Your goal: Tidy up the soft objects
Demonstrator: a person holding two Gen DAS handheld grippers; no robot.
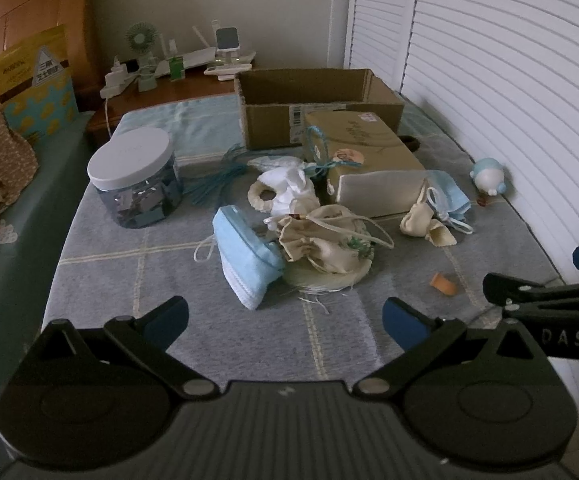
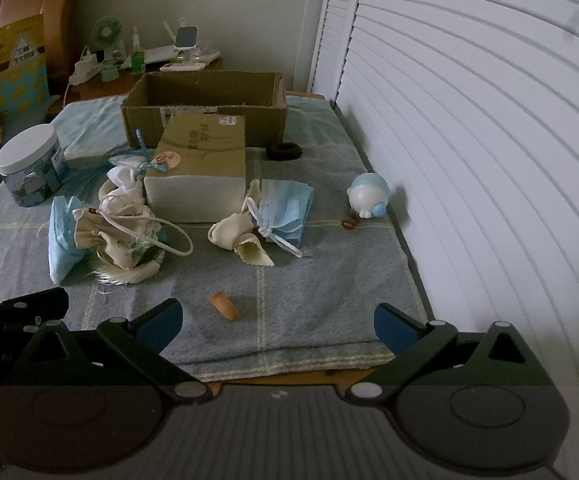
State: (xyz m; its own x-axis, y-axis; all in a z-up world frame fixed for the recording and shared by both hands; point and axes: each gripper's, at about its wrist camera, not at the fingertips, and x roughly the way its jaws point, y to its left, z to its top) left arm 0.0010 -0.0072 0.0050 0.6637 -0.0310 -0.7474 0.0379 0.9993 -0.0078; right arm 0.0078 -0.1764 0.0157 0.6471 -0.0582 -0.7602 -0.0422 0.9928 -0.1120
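1. Left wrist view first: my left gripper (image 1: 285,316) hangs low over the near part of the grey checked cloth (image 1: 129,280), fingers wide apart, nothing between them. Right gripper (image 2: 277,320) is the same, spread and empty.

2. Soft things lie in a loose heap mid-cloth: a folded blue mask (image 1: 245,260) nearest me, touching a crumpled cream drawstring pouch (image 1: 325,244) on its right, with a white cloth bundle (image 1: 289,188) just beyond.

3. I judge all of these light and limp. They will sag and fold when lifted, so I'd pinch a bunched ridge of fabric, not a flat face. The pouch's cord (image 1: 353,228) loops loose and could snag a neighbour; I'd take the gathered neck instead.

4. The open cardboard box (image 1: 317,108) at the far side looks like the likely bin, though that is my guess. A closed tan package (image 1: 365,160) lies in front of it, touching or nearly so.

5. Right wrist view gives me what the left shows poorly: a second blue mask (image 2: 285,208) with a small cream pouch (image 2: 237,236) against its left edge, right of the package, plainly spread out.

6. It also shows a dark hair ring (image 2: 284,150) by the box and the cloth's near hem. The small orange piece (image 2: 225,305) sits just ahead of my right fingers.

7. Left view alone shows the lidded jar (image 1: 133,176) fully, at the left.
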